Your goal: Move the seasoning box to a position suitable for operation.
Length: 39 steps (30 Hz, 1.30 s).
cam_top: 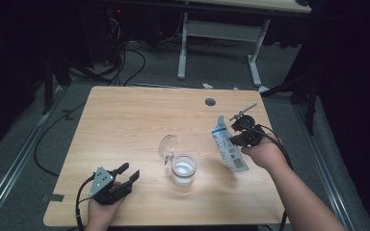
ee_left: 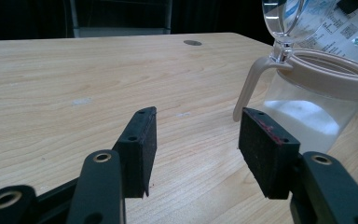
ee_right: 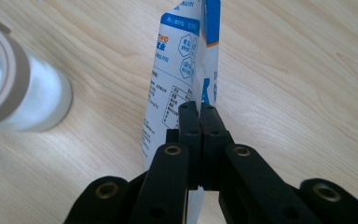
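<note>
A clear jar [cam_top: 183, 171] with a beige rim stands near the table's middle front, its hinged lid [cam_top: 168, 145] flipped up and white powder at its bottom. In the left gripper view the jar [ee_left: 314, 107] sits ahead and to the right. My left gripper [cam_top: 128, 174] rests on the table at the front left, open, nothing between its pads [ee_left: 137, 147]. My right gripper [cam_top: 238, 137] is shut on a white and blue printed pouch [cam_top: 229, 145], held up right of the jar. The right gripper view shows the jaws pinching the pouch [ee_right: 177, 79] near its edge, jar [ee_right: 21, 93] at left.
The wooden table [cam_top: 125, 120] has a round cable hole [cam_top: 210, 102] near its far edge. A white desk frame [cam_top: 221, 43] and cables lie on the floor beyond. The left half of the table is bare wood.
</note>
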Each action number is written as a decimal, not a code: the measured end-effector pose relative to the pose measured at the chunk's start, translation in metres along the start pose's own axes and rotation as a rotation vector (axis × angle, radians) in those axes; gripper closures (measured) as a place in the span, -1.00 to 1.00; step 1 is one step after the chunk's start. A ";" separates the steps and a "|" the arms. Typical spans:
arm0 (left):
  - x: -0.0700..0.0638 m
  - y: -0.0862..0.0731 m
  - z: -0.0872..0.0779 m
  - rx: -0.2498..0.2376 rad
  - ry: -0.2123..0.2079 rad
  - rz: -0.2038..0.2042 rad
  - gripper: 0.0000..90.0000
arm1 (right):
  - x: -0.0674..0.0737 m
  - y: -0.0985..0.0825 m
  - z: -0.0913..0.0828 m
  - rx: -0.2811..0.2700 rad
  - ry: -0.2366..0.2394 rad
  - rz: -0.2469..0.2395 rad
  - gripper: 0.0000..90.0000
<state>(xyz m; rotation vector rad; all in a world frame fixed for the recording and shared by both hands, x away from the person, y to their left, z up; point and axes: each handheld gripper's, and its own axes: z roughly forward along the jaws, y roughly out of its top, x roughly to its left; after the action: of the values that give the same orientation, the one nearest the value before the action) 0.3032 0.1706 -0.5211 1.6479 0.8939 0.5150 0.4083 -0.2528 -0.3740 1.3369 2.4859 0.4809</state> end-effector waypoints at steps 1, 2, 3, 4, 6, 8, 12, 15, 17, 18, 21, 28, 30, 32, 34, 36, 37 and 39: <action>0.000 0.000 0.000 0.000 0.000 0.000 0.05 | 0.001 -0.002 -0.001 -0.018 0.001 0.009 1.00; 0.000 0.000 0.000 0.001 0.000 0.001 0.05 | 0.000 -0.003 -0.001 -0.038 -0.002 0.009 1.00; 0.000 0.000 0.000 0.001 0.000 0.003 0.05 | 0.001 -0.005 -0.002 -0.053 -0.009 0.012 1.00; 0.001 0.000 0.000 0.002 0.000 0.002 0.05 | 0.001 -0.007 -0.002 -0.070 -0.015 0.018 1.00; 0.001 0.000 0.000 0.000 0.000 -0.001 0.05 | 0.002 -0.011 -0.003 -0.105 -0.026 0.033 1.00; 0.002 0.000 0.000 0.002 0.001 -0.003 0.05 | 0.003 -0.015 -0.003 -0.131 -0.033 0.037 1.00; 0.002 0.000 -0.001 0.002 0.003 -0.008 0.05 | 0.005 -0.023 0.000 -0.186 -0.055 0.040 1.00; 0.002 0.000 -0.001 0.002 0.003 -0.007 0.05 | 0.005 -0.029 0.002 -0.213 -0.052 0.052 1.00; 0.003 0.000 -0.001 0.002 -0.001 -0.014 0.05 | 0.006 -0.032 0.003 -0.226 -0.052 0.061 1.00; 0.003 0.000 -0.001 0.000 -0.001 -0.017 0.05 | 0.005 -0.034 0.004 -0.246 -0.046 0.073 1.00; 0.004 0.000 -0.002 0.002 0.001 -0.020 0.05 | 0.005 -0.037 0.006 -0.257 -0.047 0.083 1.00; 0.005 0.000 -0.002 0.001 -0.001 -0.021 0.05 | 0.001 -0.050 0.010 -0.318 -0.042 0.118 1.00; 0.005 0.000 -0.003 0.005 -0.002 -0.022 0.06 | -0.001 -0.054 0.009 -0.336 -0.049 0.124 1.00; 0.006 0.000 -0.003 0.006 -0.002 -0.024 0.06 | -0.003 -0.057 0.009 -0.354 -0.050 0.138 1.00; 0.006 0.000 -0.003 0.005 0.001 -0.026 0.08 | -0.005 -0.061 0.009 -0.369 -0.061 0.149 1.00; 0.006 0.000 -0.002 0.006 -0.001 -0.026 0.08 | -0.006 -0.064 0.009 -0.390 -0.062 0.157 1.00; 0.006 0.000 -0.002 0.009 -0.001 -0.025 0.08 | -0.007 -0.066 0.009 -0.395 -0.066 0.158 1.00; 0.005 -0.001 -0.002 0.015 -0.001 -0.022 0.08 | -0.008 -0.069 0.010 -0.416 -0.062 0.162 1.00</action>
<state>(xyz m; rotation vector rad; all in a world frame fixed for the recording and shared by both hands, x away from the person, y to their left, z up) 0.3050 0.1761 -0.5218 1.6497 0.9162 0.4935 0.3647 -0.2937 -0.4108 1.3563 2.0826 0.9186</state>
